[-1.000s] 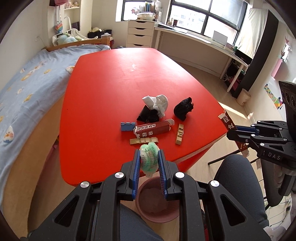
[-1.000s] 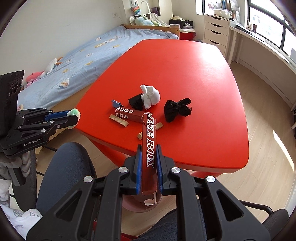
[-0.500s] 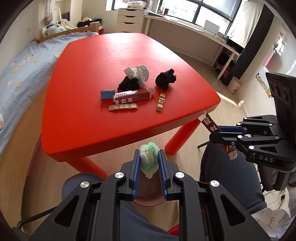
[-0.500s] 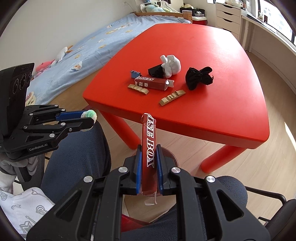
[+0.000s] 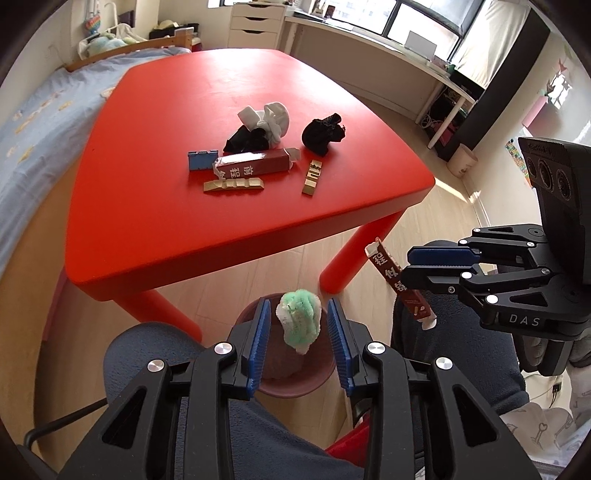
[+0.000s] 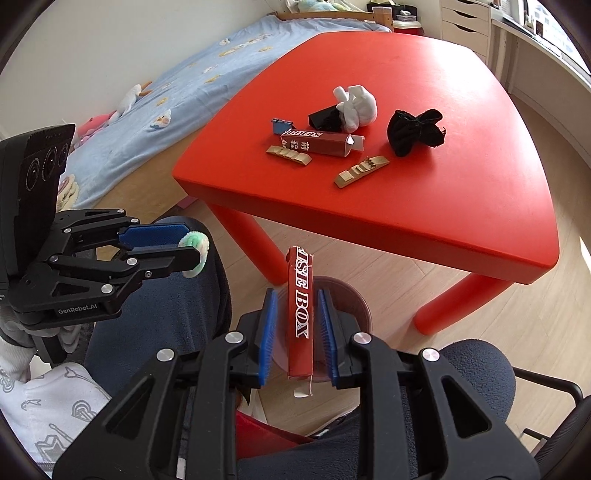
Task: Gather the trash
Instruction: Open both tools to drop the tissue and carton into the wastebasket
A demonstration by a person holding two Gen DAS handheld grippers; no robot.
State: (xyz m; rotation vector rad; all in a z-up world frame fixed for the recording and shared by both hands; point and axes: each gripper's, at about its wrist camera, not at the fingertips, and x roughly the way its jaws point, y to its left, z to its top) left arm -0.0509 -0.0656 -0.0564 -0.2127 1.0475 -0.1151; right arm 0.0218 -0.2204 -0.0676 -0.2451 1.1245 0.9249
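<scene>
My left gripper (image 5: 297, 325) has its jaws spread, and a green and white fluffy wad (image 5: 299, 320) hangs loose between them over a pink bin (image 5: 291, 380) on the floor. My right gripper (image 6: 298, 325) has also spread, with a gap on both sides of a red carton strip (image 6: 301, 314) above the bin (image 6: 354, 306). On the red table (image 5: 177, 206) lie a red box (image 5: 253, 166), a blue clip (image 5: 201, 159), two tan strips (image 5: 232, 184), a white wad (image 5: 271, 118) and a black wad (image 5: 323, 133).
A bed with a blue cover (image 6: 192, 85) stands left of the table. The person's knees (image 5: 454, 332) flank the bin. Table legs (image 5: 354, 254) stand just beyond the bin. A desk and drawers (image 5: 255, 29) line the far wall.
Both grippers pulled back from the table and down over the bin. Both jaws have opened, releasing the fluffy wad and the carton strip.
</scene>
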